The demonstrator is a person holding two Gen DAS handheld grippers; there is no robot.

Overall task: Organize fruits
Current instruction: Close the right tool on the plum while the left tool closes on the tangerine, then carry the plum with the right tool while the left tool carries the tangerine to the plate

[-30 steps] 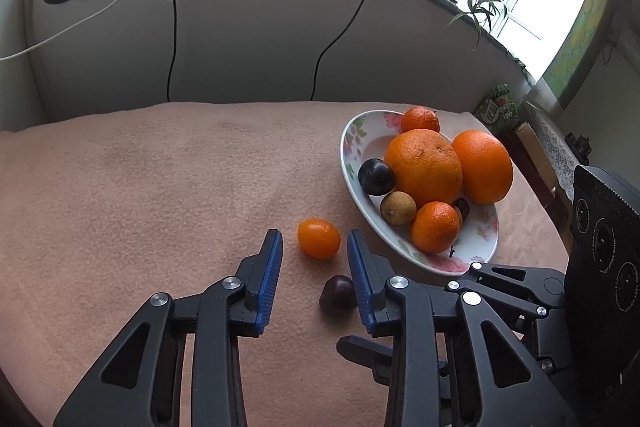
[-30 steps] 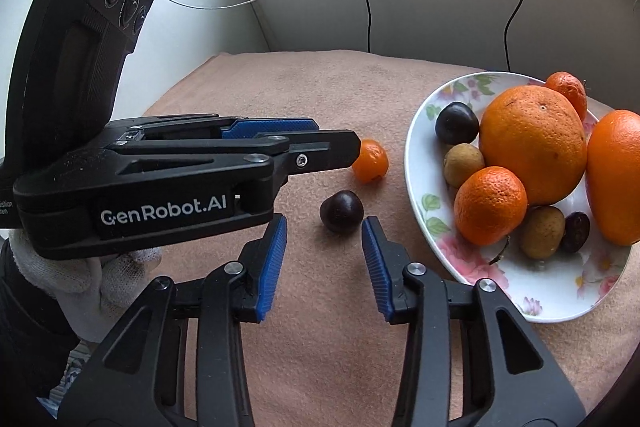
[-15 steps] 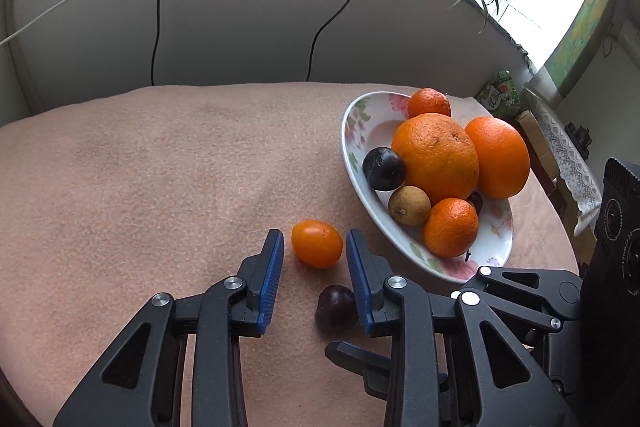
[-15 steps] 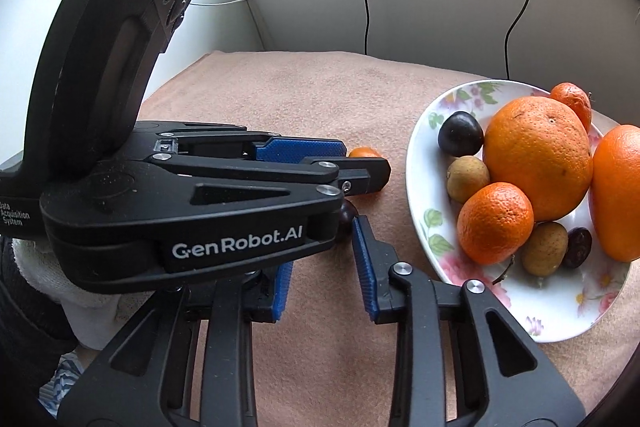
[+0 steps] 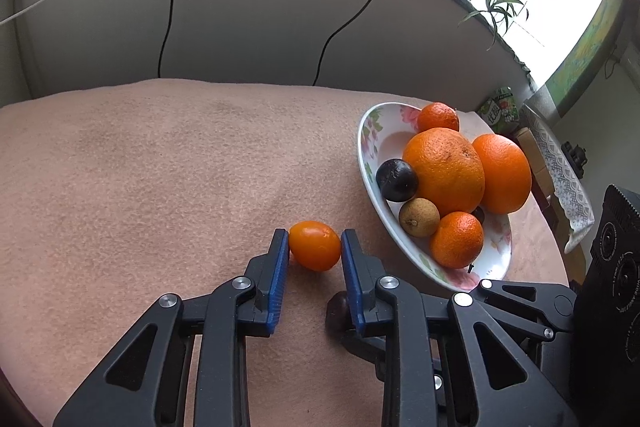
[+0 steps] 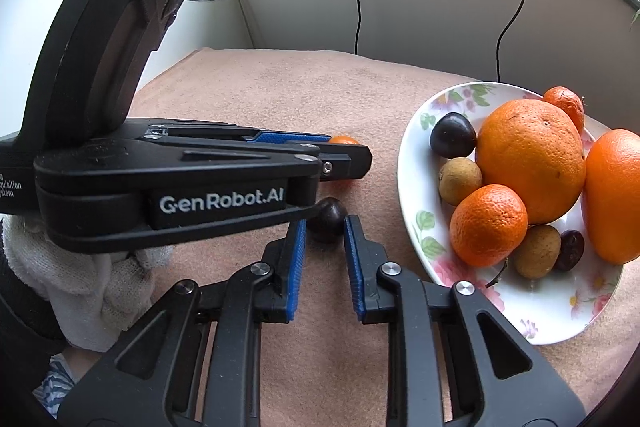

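Left hand-held gripper [image 5: 315,251]: blue pads just closed onto the small oval orange kumquat [image 5: 314,245], which sits on the tan fleece-covered tabletop [image 5: 160,167] near the rim of the white floral ceramic plate [image 5: 370,131]. Right hand-held gripper [image 6: 325,229]: jaws just closed, clamping the small dark round plum [image 6: 327,219] on the cloth, just beside the kumquat. Plate holds oranges, tangerines, another dark plum and brown longans. White-gloved hand [image 6: 80,275] holds the left tool.
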